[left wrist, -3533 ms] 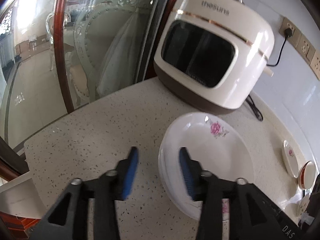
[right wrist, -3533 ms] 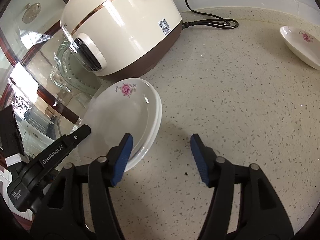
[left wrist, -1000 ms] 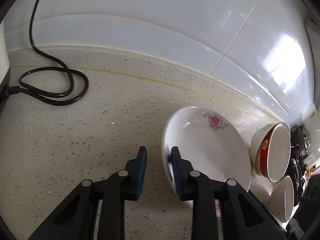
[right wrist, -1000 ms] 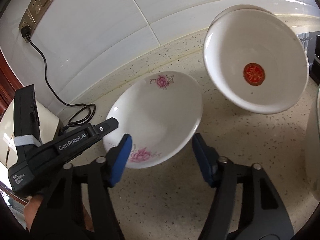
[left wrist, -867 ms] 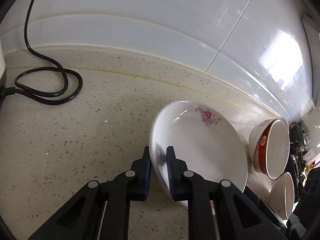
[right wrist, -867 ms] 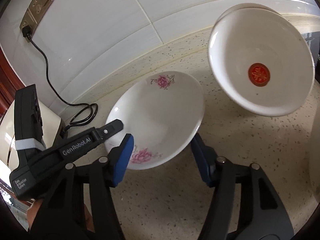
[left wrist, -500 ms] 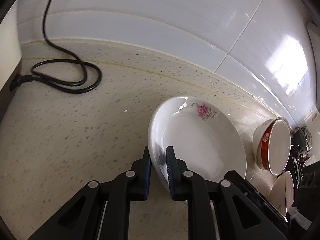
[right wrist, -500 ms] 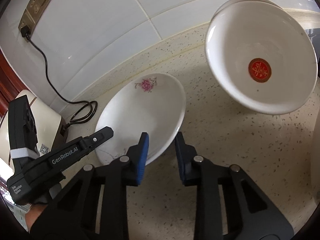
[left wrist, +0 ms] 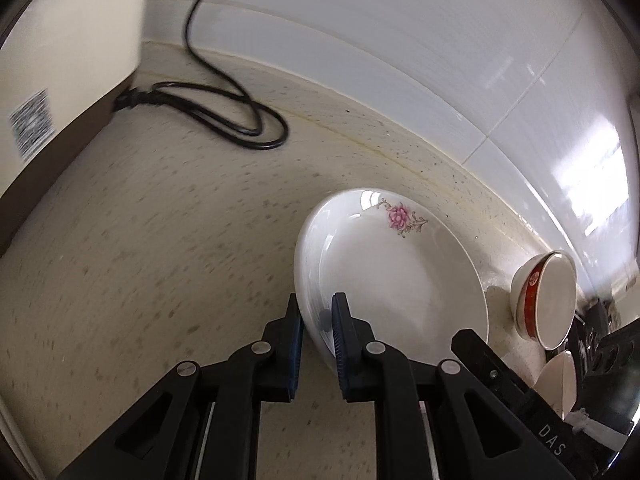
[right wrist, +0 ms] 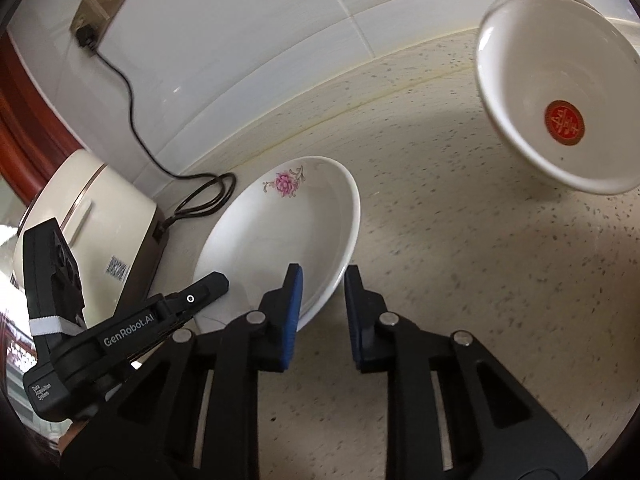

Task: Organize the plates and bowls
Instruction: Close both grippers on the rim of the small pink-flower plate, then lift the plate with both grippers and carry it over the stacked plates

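A white plate with a pink flower point(left wrist: 400, 280) is held over the speckled counter by two opposite edges. My left gripper point(left wrist: 316, 320) is shut on its near left rim. In the right wrist view the same plate point(right wrist: 280, 240) tilts to the left. My right gripper point(right wrist: 320, 292) has its jaws closing on the plate's near right rim, and the blue pads point(right wrist: 294, 300) touch it. I cannot tell whether the plate's underside rests on the counter.
A red-and-white bowl point(left wrist: 544, 300) and a second bowl point(left wrist: 560, 376) stand to the right by the tiled wall. A white bowl with a red seal point(right wrist: 560, 84) sits at the far right. A cream rice cooker point(left wrist: 60, 60) and its coiled black cord point(left wrist: 240, 120) lie to the left.
The left jaws shut on the plate's rim, then the right jaws came in from wide onto the opposite rim. Plate and grippers have shifted left, away from the bowls and toward the rice cooker.
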Motion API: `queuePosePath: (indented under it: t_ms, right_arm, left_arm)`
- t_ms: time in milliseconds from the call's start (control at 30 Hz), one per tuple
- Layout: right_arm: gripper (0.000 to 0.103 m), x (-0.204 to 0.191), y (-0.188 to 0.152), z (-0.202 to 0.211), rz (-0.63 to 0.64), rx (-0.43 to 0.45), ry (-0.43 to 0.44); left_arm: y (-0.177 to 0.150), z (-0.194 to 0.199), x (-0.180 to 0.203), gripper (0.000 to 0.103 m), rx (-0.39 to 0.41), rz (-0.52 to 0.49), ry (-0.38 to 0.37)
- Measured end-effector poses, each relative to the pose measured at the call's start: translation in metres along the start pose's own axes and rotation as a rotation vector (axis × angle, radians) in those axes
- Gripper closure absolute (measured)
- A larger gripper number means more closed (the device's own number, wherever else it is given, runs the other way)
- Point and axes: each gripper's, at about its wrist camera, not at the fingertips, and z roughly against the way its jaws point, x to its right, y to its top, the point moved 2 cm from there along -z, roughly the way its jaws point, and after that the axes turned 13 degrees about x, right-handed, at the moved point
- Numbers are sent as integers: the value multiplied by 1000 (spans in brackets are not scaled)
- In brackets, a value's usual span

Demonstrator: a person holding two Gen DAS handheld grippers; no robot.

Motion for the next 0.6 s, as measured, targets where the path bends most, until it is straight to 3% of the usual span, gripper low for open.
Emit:
queuePosePath:
  t_ms: [300,600]
  right_arm:
    - [78,-21,-4,13,57,1,58]
    - [78,-49,-9,36,123,8,84]
  left_arm:
    - [-13,28,-22,88,33,110,1]
    - [-16,62,-29,89,89,154,-2]
